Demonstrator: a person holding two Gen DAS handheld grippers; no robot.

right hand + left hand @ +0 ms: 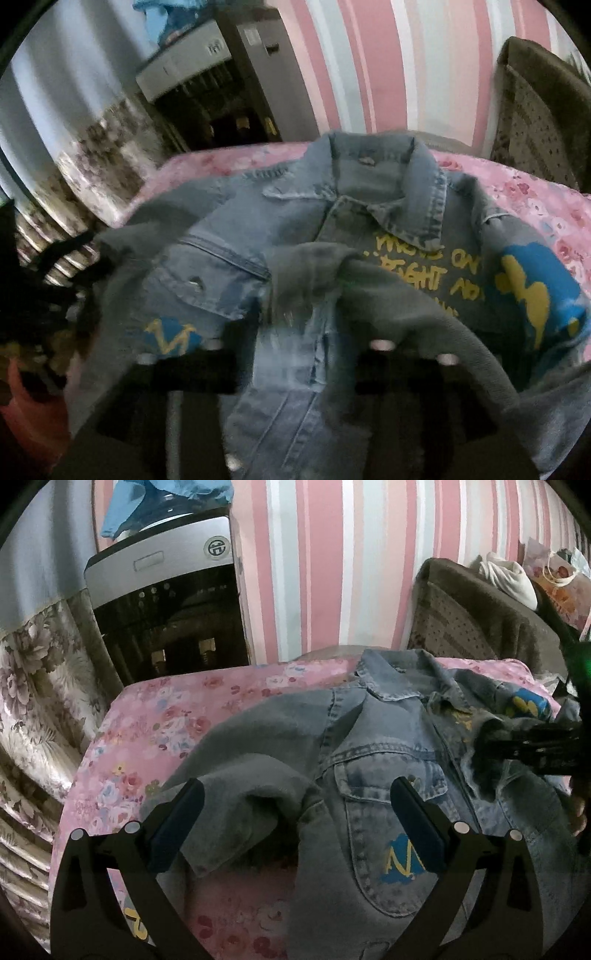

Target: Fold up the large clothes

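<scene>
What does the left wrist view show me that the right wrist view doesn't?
Left wrist only: the left hand-held gripper, open over a grey sleeve, and the right hand-held gripper shut on the other grey sleeve.
Right wrist only: the yellow lettering below the collar and the blue-and-yellow patch; its own fingers are blurred.
Both: the denim jacket on the pink floral sheet, before the striped wall.
</scene>
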